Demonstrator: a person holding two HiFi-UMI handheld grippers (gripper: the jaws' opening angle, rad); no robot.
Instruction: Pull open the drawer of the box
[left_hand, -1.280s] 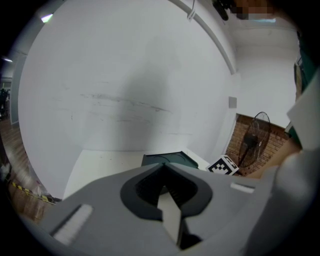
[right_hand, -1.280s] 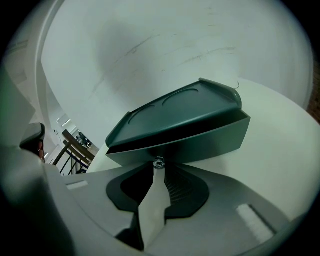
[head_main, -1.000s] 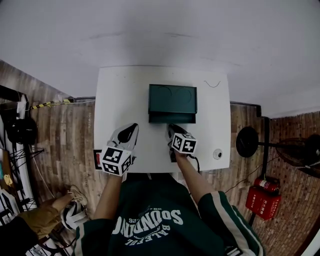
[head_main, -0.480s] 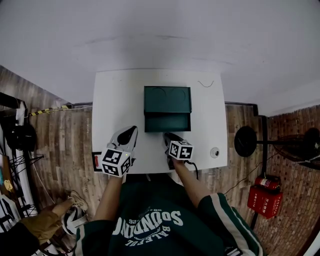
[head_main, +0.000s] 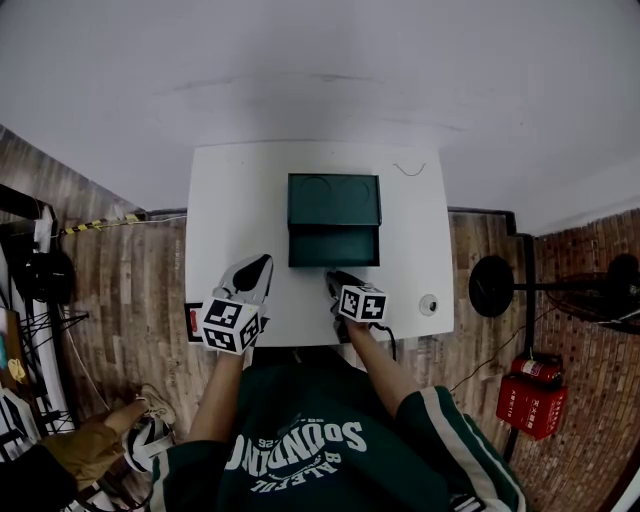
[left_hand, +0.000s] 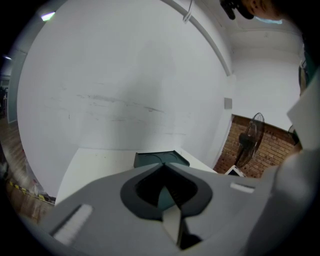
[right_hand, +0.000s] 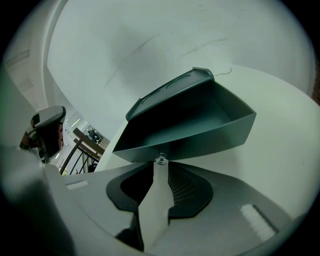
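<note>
Nearest the person, the left tongs (head_main: 262, 263) hang over the tabletop (head_main: 222, 200) to the near-left of the box (head_main: 334, 198), tips pressed together with nothing between them. The right tongs (right_hand: 160, 166) sit at the box's near side, narrowed onto a small shiny knob (right_hand: 160, 159) on the front of the drawer (right_hand: 200, 140). They appear to pinch it, though the contact shows very small. The drawer is pulled out of the box toward the person, open side up. Its long axis runs left to right and its front wall faces the person. Behind it the dark green box lies flat, mid-tabletop, with a thin squiggle (head_main: 408, 168) beyond the box's far-right corner.
</note>
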